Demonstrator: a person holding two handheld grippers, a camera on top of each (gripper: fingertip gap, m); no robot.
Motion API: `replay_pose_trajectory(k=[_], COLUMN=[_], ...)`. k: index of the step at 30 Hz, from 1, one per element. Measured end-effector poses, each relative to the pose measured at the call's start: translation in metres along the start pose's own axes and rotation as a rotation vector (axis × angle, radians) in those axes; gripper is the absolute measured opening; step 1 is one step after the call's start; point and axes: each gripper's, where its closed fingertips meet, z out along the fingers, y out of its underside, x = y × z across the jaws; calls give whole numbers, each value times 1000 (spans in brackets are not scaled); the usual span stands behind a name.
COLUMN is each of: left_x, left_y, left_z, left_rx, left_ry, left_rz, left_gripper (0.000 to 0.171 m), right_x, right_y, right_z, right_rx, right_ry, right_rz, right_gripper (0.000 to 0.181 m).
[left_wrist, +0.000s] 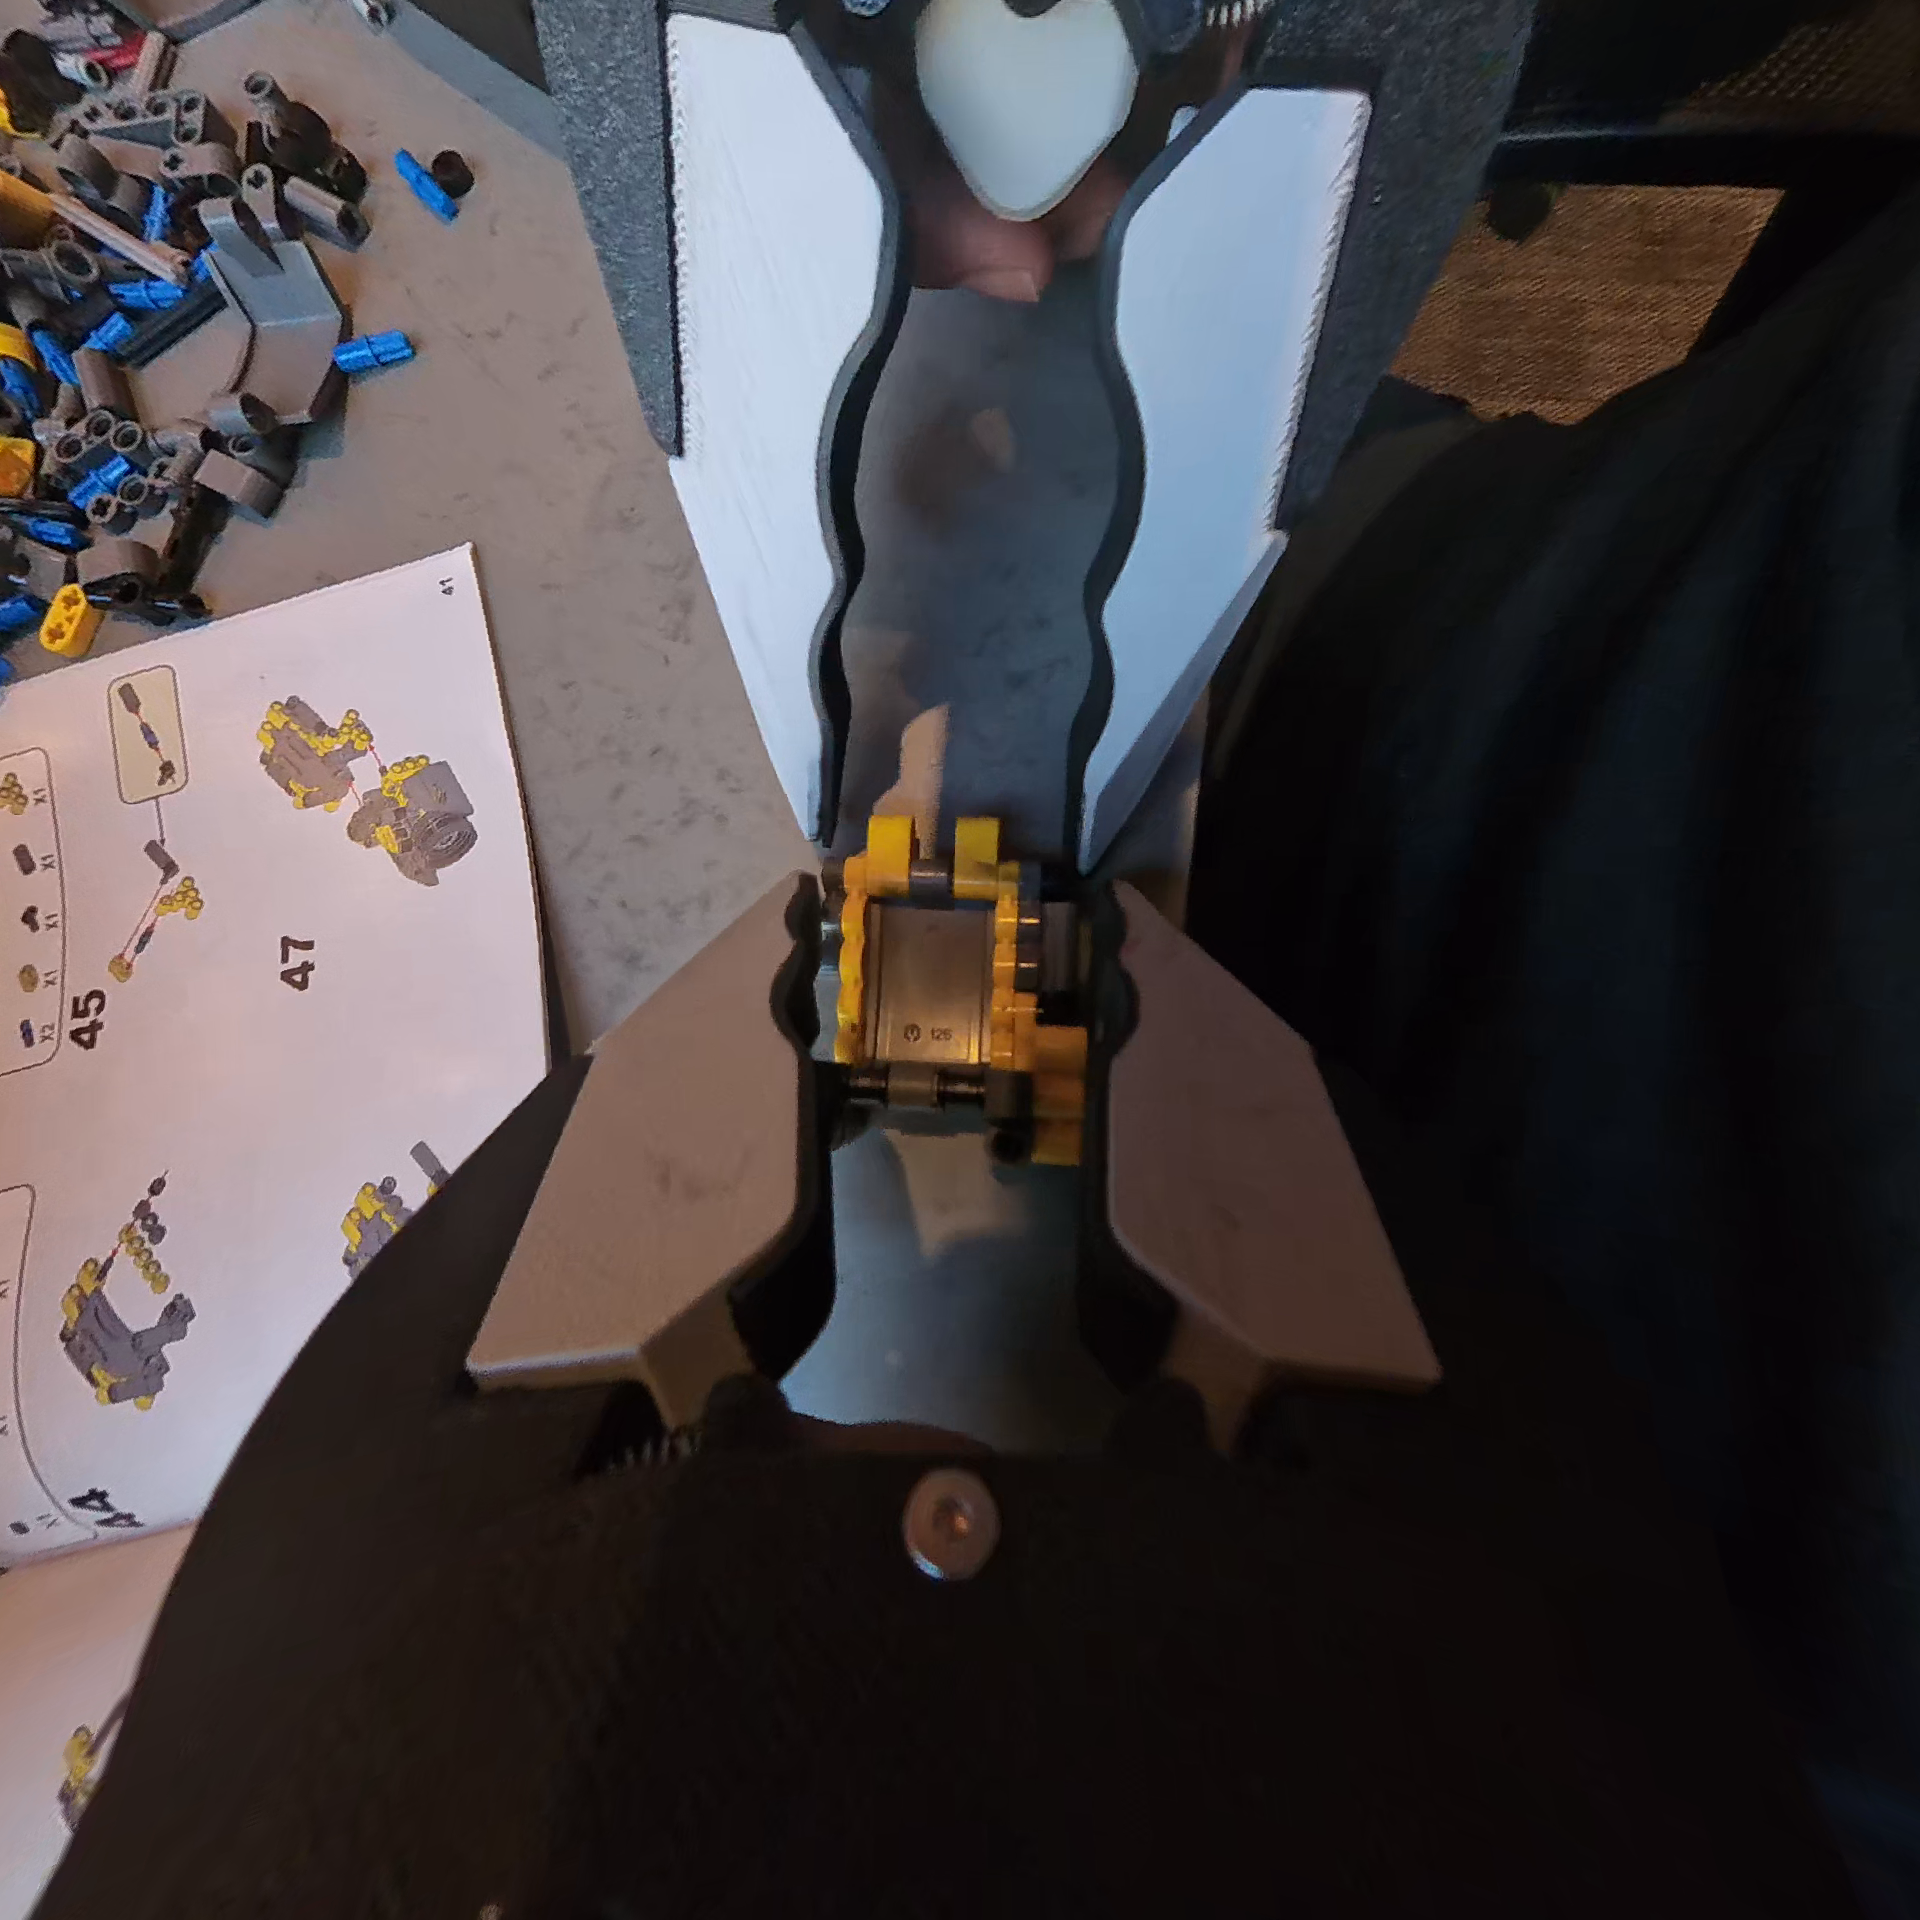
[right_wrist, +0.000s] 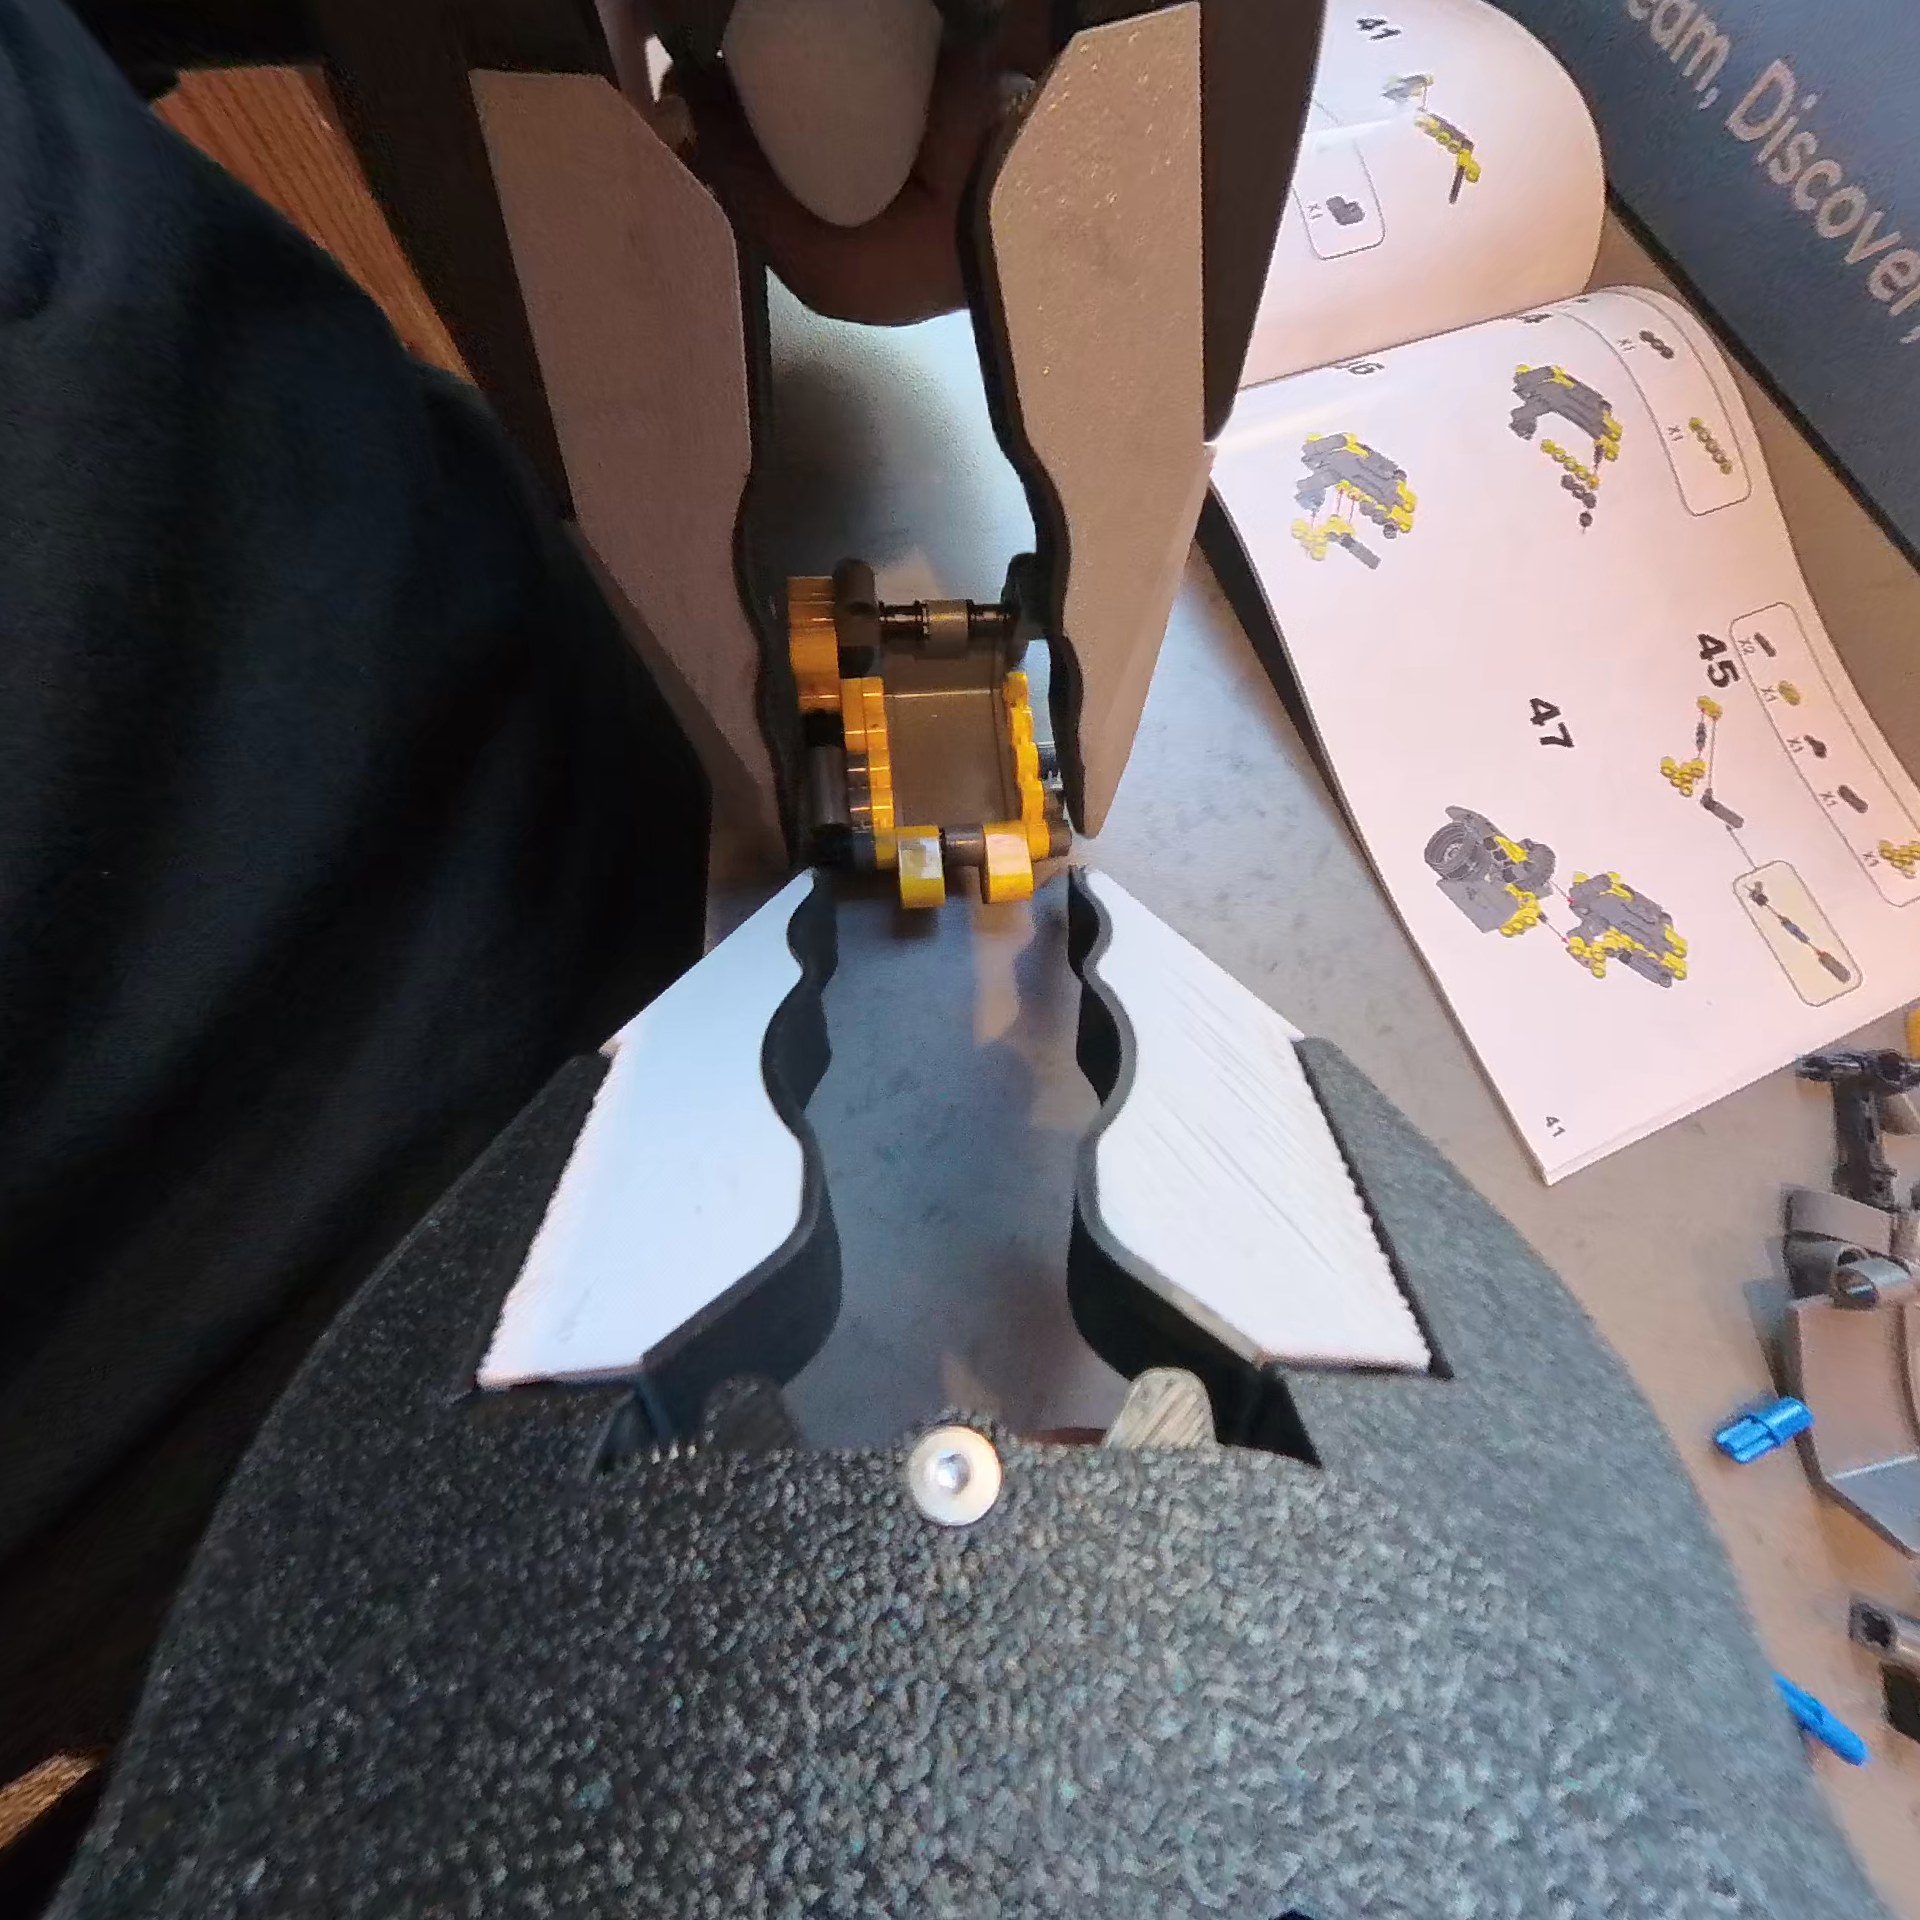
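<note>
A small yellow and grey brick assembly (left_wrist: 935, 987) with a grey plate in its middle is held above the grey table (left_wrist: 623, 665). My left gripper (left_wrist: 951, 935), with tan fingers, is shut on the assembly's two sides. In the right wrist view the assembly (right_wrist: 940, 738) sits between the left gripper's tan fingers (right_wrist: 1101, 416), which come in from above. My right gripper (right_wrist: 945, 904), with white fingers (right_wrist: 707, 1122), is open and faces the left one. Its tips flank the assembly's two yellow lugs (right_wrist: 961, 862) without closing on them.
An open instruction booklet (left_wrist: 312, 935) lies on the table, also seen in the right wrist view (right_wrist: 1507, 675). A pile of loose black, grey, blue and yellow parts (left_wrist: 135, 312) lies beyond it. A blue pin (right_wrist: 1761, 1429) lies apart. A person's dark clothing (left_wrist: 1610, 1039) is close by. Only a small space, under 4 cm, lies between the two pairs of fingers.
</note>
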Motion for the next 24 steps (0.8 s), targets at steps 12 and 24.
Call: replay_pose_trajectory(k=[12, 24], left_x=[-5, -7], left_y=[0, 0], left_z=[-1, -2], left_rx=[12, 66], left_ry=[-39, -92], left_rz=[-30, -49], left_gripper=[51, 55], right_x=[0, 0], right_y=[0, 0], right_z=[0, 0], right_rx=[1, 2], right_ry=[4, 6], right_rz=[3, 6], right_gripper=[42, 42])
